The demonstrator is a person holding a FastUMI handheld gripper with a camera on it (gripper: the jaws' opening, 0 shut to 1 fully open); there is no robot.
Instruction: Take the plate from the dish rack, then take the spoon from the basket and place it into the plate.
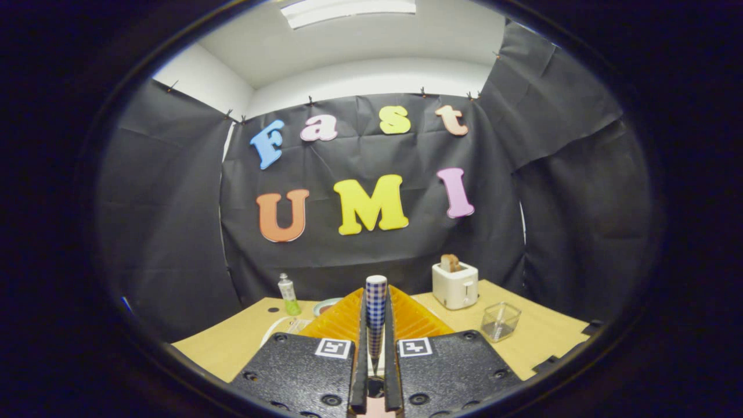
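My gripper (375, 310) is shut on a slim blue-and-white checked handle, the spoon (376, 293), which stands upright between the two fingers and pokes out above their tips. Its bowl is hidden down between the fingers. Right behind the fingers lies an orange ribbed rack or basket (415, 319); I cannot tell which. A round pale rim, perhaps the plate (327, 305), lies on the table to the left of the orange thing, partly hidden by it.
A white toaster (455, 285) holding a slice of bread stands at the back right of the wooden table (545, 337). A clear square glass container (500, 320) sits in front of it. A small bottle of green liquid (288, 296) stands at the back left.
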